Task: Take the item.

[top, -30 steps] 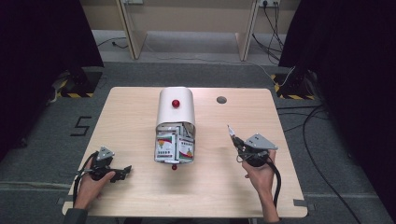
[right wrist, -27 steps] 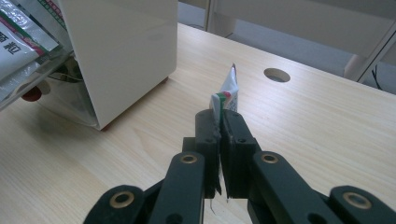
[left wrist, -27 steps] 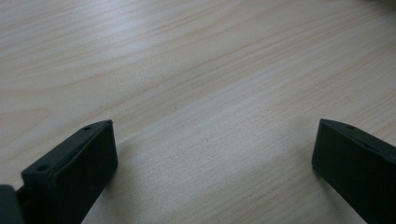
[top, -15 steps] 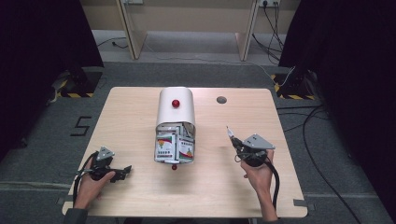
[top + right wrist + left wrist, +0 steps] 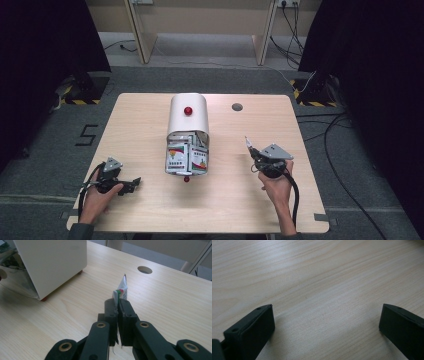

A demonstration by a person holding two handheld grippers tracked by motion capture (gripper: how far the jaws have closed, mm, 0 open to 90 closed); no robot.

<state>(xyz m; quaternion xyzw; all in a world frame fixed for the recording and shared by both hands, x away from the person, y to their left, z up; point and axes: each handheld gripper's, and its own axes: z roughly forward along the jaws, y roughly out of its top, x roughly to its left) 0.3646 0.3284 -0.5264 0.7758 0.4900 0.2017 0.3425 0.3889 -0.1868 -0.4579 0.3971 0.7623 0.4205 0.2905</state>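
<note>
A white round-topped box (image 5: 187,117) with a red knob stands mid-table, its front flap folded down. Colourful printed packets (image 5: 187,159) fill its mouth and lie on the flap. My right gripper (image 5: 118,305) is shut on one small white packet (image 5: 122,288) with red and green print, held edge-up just above the table to the right of the box (image 5: 50,262). In the high view that gripper (image 5: 254,152) sits at the right, the packet (image 5: 247,143) poking out toward the far side. My left gripper (image 5: 134,183) rests at the front left, open, with bare wood between its jaws (image 5: 324,322).
The pale wooden table (image 5: 300,200) has a round cable hole (image 5: 237,106) at the back right. A small red knob (image 5: 186,178) lies just in front of the flap. Dark floor, cables and table legs surround the table.
The right hand with the packet has drifted slightly toward the left and far side. The left gripper has stayed where it was.
</note>
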